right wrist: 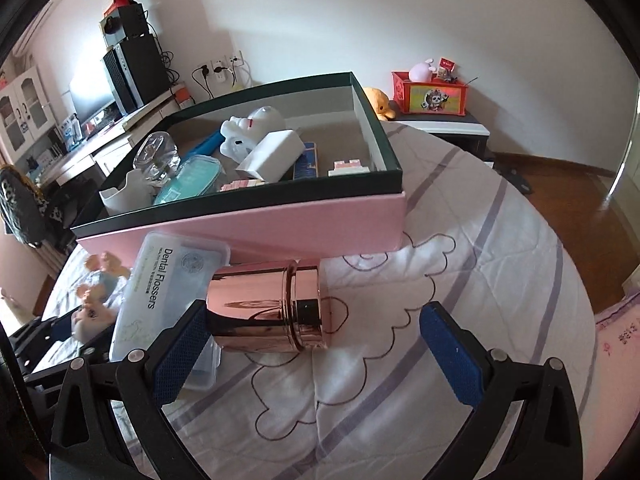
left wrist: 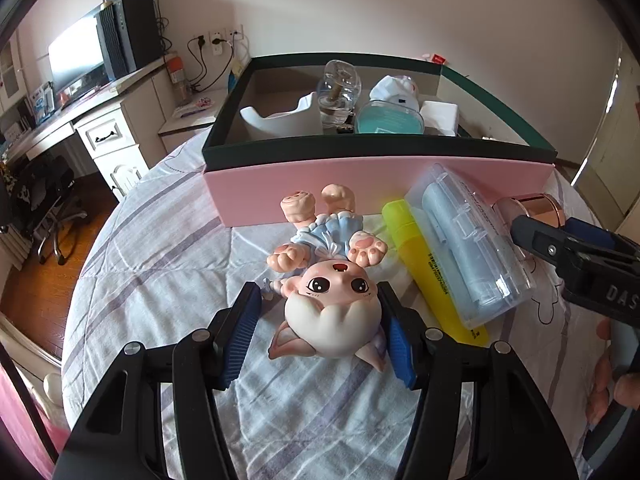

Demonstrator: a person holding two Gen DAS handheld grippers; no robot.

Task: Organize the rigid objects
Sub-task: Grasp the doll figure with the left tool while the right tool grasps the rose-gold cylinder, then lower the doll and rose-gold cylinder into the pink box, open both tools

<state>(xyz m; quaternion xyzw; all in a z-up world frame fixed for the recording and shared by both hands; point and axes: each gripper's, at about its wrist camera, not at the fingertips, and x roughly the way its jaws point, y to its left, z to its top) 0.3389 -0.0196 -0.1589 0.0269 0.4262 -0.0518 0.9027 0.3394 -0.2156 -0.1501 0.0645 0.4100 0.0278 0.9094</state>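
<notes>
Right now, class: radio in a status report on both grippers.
Left gripper open, straddling figurine head. Right gripper open around rose-gold jar. Floss case crowds the jar.

1. Bare bedspread [right wrist: 460, 240] right of the rose-gold jar [right wrist: 266, 308] leaves passing room.
2. The pink box [left wrist: 360, 184] walls off the far side.
3. Floss case [left wrist: 472, 240], highlighter [left wrist: 424, 268] and doll [left wrist: 332, 276] crowd the left.

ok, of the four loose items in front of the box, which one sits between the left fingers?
The pink doll, lying on its back. The left gripper straddles its head; highlighter, flosser case and copper jar lie further right.
</notes>
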